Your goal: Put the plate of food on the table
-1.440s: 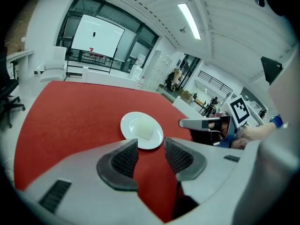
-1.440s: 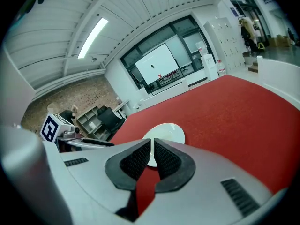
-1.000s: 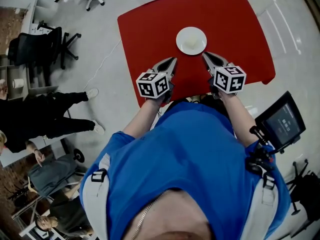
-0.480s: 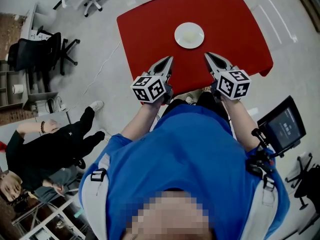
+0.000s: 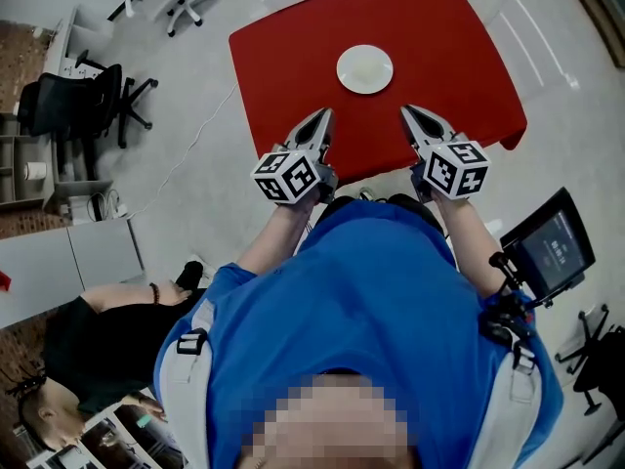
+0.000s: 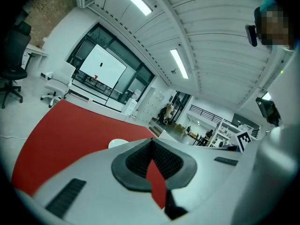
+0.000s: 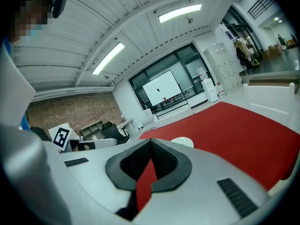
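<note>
The plate point(image 5: 364, 69) sat flat near the middle of the red table point(image 5: 283, 57), well in from every edge, round and white. Whatever lay on it was too pale to make out from the head view. Both gripper views caught only a sliver of its rim point(image 6: 118, 143) point(image 7: 182, 140) beyond the grey jaws.

The left gripper point(image 5: 323, 117) hung above the table's near edge, toward the near left corner. It pointed at the plate but stayed well apart from it. Its jaws were closed tip to tip on nothing point(image 6: 151, 142), with only red tabletop showing in the slit behind the tips. The right gripper point(image 5: 407, 113) mirrored it farther right along the same near edge, jaws likewise pressed together and empty point(image 7: 151, 142). The plate lay beyond and between the two tips.

The person in a blue shirt point(image 5: 371, 291) stood at the near edge. A small screen on a stand point(image 5: 549, 244) stood off the table's near right corner. A black office chair point(image 5: 83, 96) stood well off the left edge.
</note>
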`<state>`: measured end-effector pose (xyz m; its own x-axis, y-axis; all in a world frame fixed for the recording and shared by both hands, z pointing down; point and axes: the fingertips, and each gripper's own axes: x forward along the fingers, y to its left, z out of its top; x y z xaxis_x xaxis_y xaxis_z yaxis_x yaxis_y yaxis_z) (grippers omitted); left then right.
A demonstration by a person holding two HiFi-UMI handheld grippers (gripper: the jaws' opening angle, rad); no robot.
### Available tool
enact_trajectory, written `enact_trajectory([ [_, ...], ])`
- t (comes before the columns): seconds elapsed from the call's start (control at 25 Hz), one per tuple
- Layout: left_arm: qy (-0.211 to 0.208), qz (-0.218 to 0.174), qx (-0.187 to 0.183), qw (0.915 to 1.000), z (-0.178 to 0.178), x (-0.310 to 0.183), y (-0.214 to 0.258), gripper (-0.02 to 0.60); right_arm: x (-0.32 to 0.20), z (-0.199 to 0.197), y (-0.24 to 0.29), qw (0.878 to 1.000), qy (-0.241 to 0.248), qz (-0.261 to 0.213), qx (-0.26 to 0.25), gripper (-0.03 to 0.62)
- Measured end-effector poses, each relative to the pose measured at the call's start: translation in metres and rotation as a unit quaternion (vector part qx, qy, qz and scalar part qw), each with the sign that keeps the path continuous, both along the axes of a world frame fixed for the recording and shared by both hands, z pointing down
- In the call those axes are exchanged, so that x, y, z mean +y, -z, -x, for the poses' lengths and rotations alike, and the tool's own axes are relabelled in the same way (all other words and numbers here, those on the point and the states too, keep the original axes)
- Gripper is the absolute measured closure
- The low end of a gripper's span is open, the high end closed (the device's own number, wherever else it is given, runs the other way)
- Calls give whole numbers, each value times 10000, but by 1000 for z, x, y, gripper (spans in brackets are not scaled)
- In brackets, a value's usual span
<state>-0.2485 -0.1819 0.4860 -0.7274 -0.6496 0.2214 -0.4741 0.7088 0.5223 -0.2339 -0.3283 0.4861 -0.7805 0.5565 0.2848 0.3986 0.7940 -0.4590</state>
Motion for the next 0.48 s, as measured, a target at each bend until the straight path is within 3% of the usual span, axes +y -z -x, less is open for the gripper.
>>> enact_trajectory([
  [0.48, 114, -120, -9, 9999, -9, 5, 4, 574, 7, 0, 6, 9999, 129, -66, -80, 592],
])
